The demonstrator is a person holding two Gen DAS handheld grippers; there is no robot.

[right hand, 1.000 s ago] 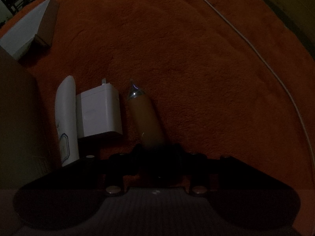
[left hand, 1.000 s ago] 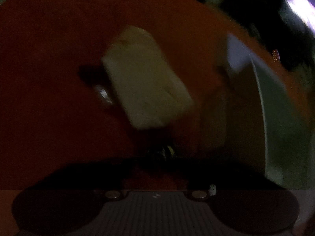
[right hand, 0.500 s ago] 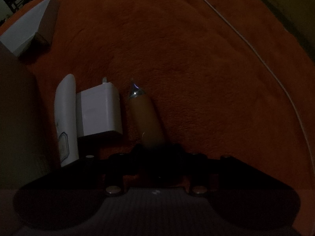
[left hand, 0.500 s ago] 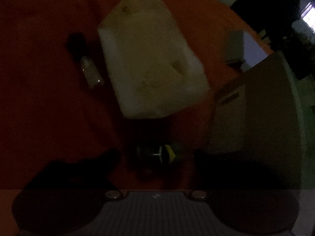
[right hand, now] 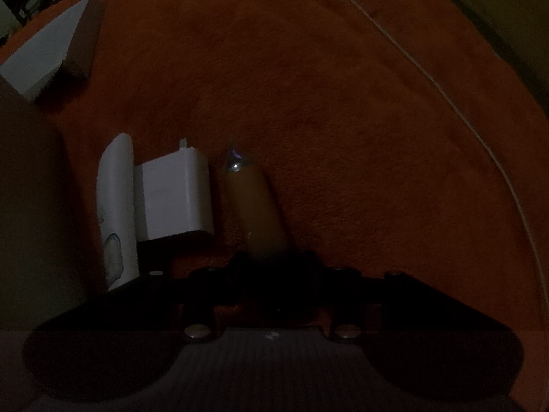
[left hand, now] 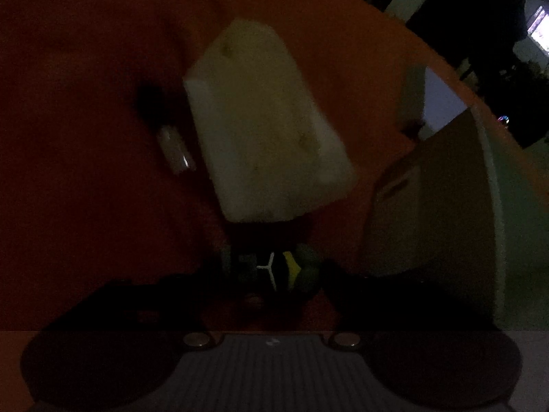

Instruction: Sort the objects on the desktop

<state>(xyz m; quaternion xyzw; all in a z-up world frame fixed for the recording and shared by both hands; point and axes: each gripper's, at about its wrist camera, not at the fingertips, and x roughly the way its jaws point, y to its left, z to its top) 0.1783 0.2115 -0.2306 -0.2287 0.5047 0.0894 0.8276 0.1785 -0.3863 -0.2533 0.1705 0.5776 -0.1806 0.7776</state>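
Note:
The scene is very dark. In the left wrist view my left gripper [left hand: 271, 240] is shut on a pale yellow-and-white sponge [left hand: 264, 130] and holds it above the orange cloth [left hand: 85, 137]. A small clear bottle with a dark cap [left hand: 171, 147] lies on the cloth left of the sponge. In the right wrist view my right gripper [right hand: 271, 261] is shut on the base of an orange bottle with a clear tip [right hand: 255, 202], which lies on the cloth. A white charger plug [right hand: 175, 195] and a white tube [right hand: 115, 206] lie just left of it.
A brown cardboard box [left hand: 429, 213] stands at the right in the left wrist view and fills the left edge in the right wrist view [right hand: 31, 213]. A white box [right hand: 58, 51] lies far left. A white cable [right hand: 446, 92] runs across the cloth at the right. A small dark object with a yellow patch [left hand: 288, 267] sits below the sponge.
My left gripper has moved with the sponge, so the sponge now looks larger and higher in its view and the cardboard box has come closer. The right gripper has barely moved.

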